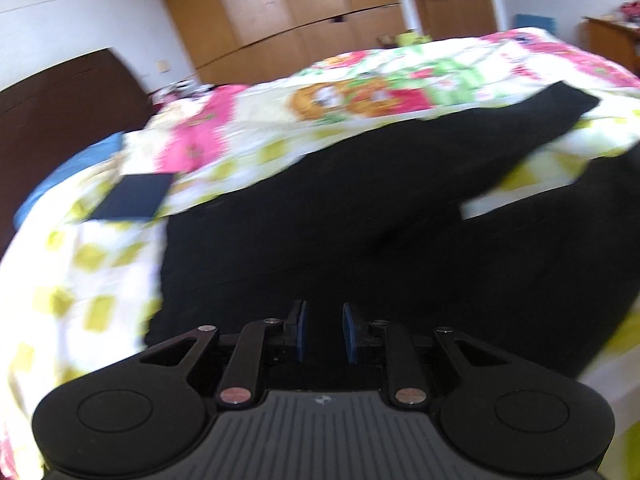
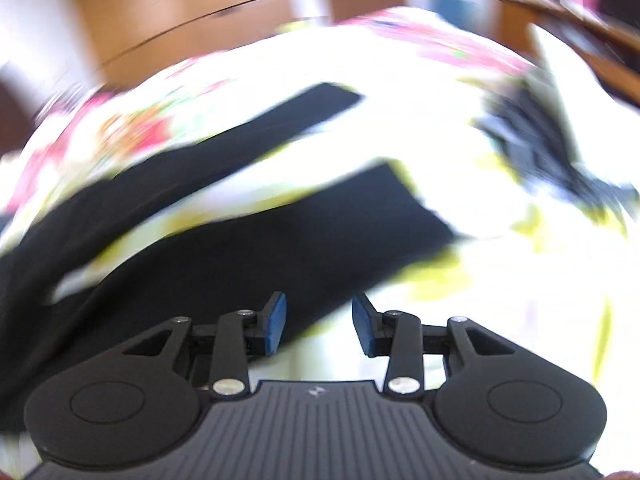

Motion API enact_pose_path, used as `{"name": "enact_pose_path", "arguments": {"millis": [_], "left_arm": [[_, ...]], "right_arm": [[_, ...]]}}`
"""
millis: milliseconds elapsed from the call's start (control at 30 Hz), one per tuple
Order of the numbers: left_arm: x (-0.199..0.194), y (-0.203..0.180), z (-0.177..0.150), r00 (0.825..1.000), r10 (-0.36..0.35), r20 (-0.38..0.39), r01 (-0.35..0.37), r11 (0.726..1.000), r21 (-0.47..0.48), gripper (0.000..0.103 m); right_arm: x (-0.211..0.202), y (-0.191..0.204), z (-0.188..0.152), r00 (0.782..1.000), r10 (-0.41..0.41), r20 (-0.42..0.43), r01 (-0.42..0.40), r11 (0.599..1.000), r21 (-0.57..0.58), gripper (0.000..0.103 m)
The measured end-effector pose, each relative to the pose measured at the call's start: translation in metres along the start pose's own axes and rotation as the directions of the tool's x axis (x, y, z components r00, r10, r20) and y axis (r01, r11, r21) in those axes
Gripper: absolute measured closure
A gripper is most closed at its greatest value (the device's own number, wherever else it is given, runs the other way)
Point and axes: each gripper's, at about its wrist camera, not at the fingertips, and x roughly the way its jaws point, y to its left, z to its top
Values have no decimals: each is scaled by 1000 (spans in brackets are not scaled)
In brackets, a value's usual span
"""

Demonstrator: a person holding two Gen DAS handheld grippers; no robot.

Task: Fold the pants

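Black pants (image 1: 360, 216) lie spread on a bed with a floral sheet (image 1: 360, 92), legs running away to the right. My left gripper (image 1: 324, 332) is open and empty, just above the waist end of the pants. In the right wrist view both legs of the pants (image 2: 256, 236) show as two dark bands, blurred by motion. My right gripper (image 2: 319, 324) is open and empty, over the near edge of the closer leg.
A dark folded cloth (image 1: 132, 196) lies on the sheet at the left, beside a blue pillow (image 1: 68, 176) and a dark headboard (image 1: 60, 108). Wooden wardrobes (image 1: 280, 8) stand behind the bed. A dark blurred garment (image 2: 552, 152) lies at right.
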Motion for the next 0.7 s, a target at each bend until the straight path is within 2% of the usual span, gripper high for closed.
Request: {"name": "enact_pose_path", "arguments": {"millis": [133, 200, 267, 300, 333, 400, 500, 567, 600, 667, 700], "left_arm": [[20, -74, 25, 990, -137, -16, 137, 989, 48, 67], [23, -107, 33, 983, -181, -28, 183, 980, 83, 67], [20, -132, 40, 977, -208, -35, 211, 971, 115, 67], [23, -140, 43, 976, -215, -38, 218, 967, 131, 67], [24, -146, 44, 976, -216, -42, 220, 965, 143, 67], [25, -150, 47, 975, -214, -53, 220, 963, 156, 67], [17, -150, 51, 976, -216, -33, 219, 964, 152, 67], [12, -151, 49, 972, -233, -13, 233, 964, 130, 67], [11, -151, 47, 971, -238, -7, 237, 964, 122, 67], [17, -155, 40, 970, -242, -21, 243, 962, 125, 67], [22, -157, 34, 972, -233, -36, 236, 962, 134, 67]], "right_arm": [[24, -46, 5, 995, 97, -7, -93, 971, 219, 59], [41, -57, 4, 991, 132, -2, -124, 941, 315, 57], [53, -62, 8, 990, 142, 11, -137, 926, 351, 59], [57, -62, 10, 991, 137, 10, -131, 923, 361, 78], [60, -67, 13, 986, 166, 3, -154, 911, 383, 97], [48, -77, 19, 967, 250, 53, -248, 869, 428, 98], [0, -87, 22, 959, 242, 147, -279, 894, 350, 98], [-22, -99, 16, 967, 192, 165, -237, 917, 322, 98], [-23, -105, 10, 977, 144, 154, -187, 931, 313, 98], [-6, -112, 2, 998, 25, 57, -38, 967, 252, 95], [3, -112, -4, 1000, -20, -8, 21, 979, 202, 92]]}}
